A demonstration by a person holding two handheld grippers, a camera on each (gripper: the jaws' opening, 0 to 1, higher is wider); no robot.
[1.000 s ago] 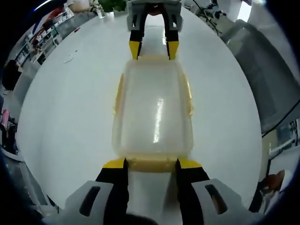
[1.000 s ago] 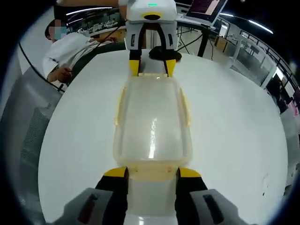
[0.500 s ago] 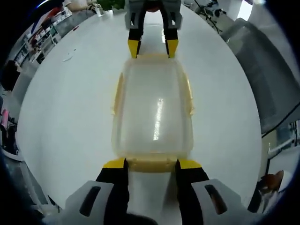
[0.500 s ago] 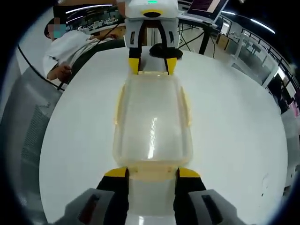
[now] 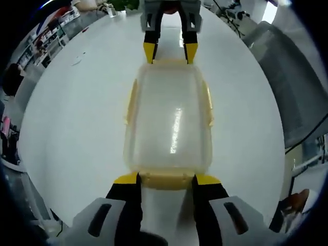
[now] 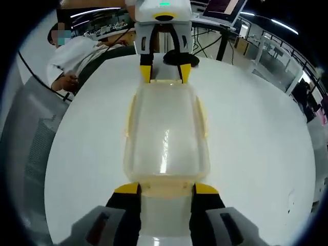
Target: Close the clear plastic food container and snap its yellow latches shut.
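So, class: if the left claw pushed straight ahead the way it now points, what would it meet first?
The left claw would meet the yellow end latch of the clear plastic food container first; it sits between the tips already, contact unclear. The right claw waits at the far end.

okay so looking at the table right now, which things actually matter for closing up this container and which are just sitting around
For the job:
- clear container, lid on
- yellow end latches
- yellow side latches
- left gripper and right gripper, one at each end, jaws open

Just around:
- white table
- laptop
- seated person
- grey chair
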